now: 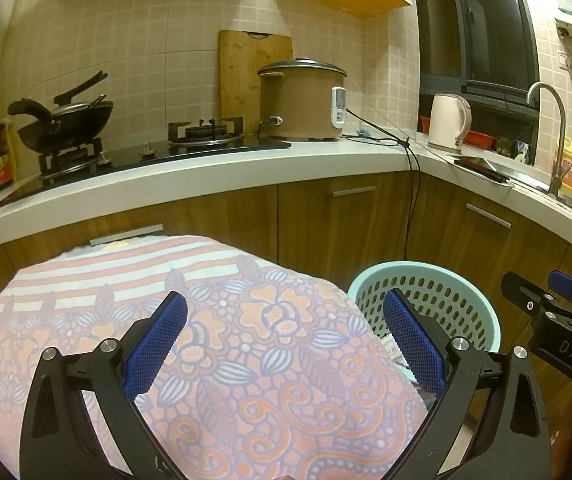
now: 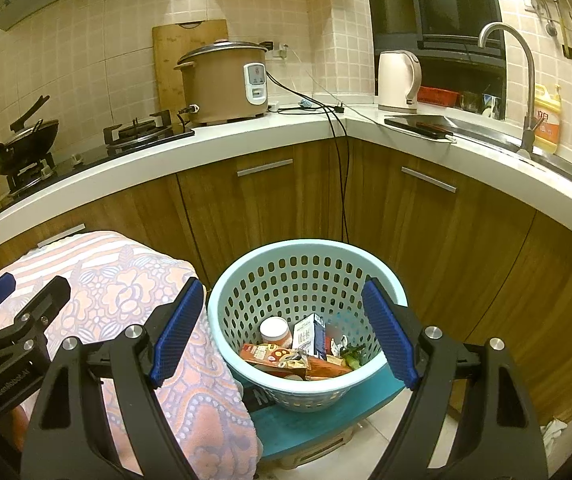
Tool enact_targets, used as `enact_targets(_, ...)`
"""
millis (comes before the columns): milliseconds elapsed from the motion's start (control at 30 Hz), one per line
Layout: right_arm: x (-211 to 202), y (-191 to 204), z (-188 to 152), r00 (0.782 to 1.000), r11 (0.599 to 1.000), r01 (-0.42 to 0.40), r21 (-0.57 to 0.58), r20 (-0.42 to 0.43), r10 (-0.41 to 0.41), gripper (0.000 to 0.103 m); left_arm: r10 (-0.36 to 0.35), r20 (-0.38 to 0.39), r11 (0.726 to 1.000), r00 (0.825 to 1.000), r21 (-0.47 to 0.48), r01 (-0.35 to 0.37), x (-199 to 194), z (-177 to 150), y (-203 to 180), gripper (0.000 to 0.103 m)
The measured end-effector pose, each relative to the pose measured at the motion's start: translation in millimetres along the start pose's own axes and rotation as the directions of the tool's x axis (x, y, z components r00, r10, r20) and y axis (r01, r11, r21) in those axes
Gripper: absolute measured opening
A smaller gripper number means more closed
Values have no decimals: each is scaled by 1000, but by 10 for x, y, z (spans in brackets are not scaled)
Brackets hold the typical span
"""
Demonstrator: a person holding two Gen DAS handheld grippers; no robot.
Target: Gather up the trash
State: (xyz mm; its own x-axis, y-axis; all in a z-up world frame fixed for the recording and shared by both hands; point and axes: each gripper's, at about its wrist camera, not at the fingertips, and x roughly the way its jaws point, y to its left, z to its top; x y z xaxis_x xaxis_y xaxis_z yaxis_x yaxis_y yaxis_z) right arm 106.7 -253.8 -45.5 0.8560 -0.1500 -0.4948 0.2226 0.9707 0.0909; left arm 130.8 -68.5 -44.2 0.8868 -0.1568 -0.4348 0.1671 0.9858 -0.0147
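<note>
While both grippers' jaws gape empty, the right gripper hovers over the trash-filled basket.

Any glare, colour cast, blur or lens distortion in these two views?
Left wrist: warm yellowish cast, countertop bowed by the fisheye, dark corner vignette, floral cloth slightly soft. Right wrist: same cast and bowing; basket and its trash sharp; mild sheen on the faucet.
</note>
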Motion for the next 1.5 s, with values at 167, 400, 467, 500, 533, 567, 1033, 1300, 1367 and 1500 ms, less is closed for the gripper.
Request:
enact_targets(167, 0, 8, -10, 1000, 1000, -1, -1, 1, 1, 78, -1, -2, 1000, 1000, 0, 1, 1, -1, 2, 95)
enact_targets(400, -6, 32, -16, 1000, 1000, 6, -5, 1, -6, 78, 0, -3, 1000, 1000, 1, 0, 4, -3, 4, 95)
enact_targets(467, -1, 33, -19, 1000, 1000, 8, -5, 1, -8, 78, 1, -2, 1000, 1000, 1, -1, 3, -2, 3, 95)
enact_targets(500, 0, 31, -19, 1000, 1000, 8, -5, 0, -8, 78, 1, -2, 1000, 1000, 1, -1, 3, -7, 6, 95)
enact_targets(533, 1, 31, -19, 1000, 1000, 8, -5, 0, -8, 78, 1, -2, 1000, 1000, 1, -1, 6, -5, 5, 95)
enact_targets(567, 2, 29, -20, 1000, 1000, 10, -5, -1, -10, 78, 1, -3, 1000, 1000, 1, -1, 7, -3, 4, 95)
enact_targets(1033, -8, 22, 6, 1000, 1000, 21, -3, 12, -21, 78, 8, 4, 1000, 1000, -8, -8, 9, 1, 28, 95)
enact_targets(1300, -68, 39, 65, 999, 999, 35, -2, 28, -35, 78, 28, 17, 999, 999, -17, -28, -27, 14, 40, 95)
enact_targets(1367, -84, 53, 85, 999, 999, 35, -4, 34, -35, 78, 36, 30, 999, 999, -12, -36, -54, 24, 38, 95)
enact_targets(1500, -108, 78, 102, 999, 999, 32, -11, 43, -32, 78, 54, 43, 999, 998, -3, -54, -76, 33, 27, 95)
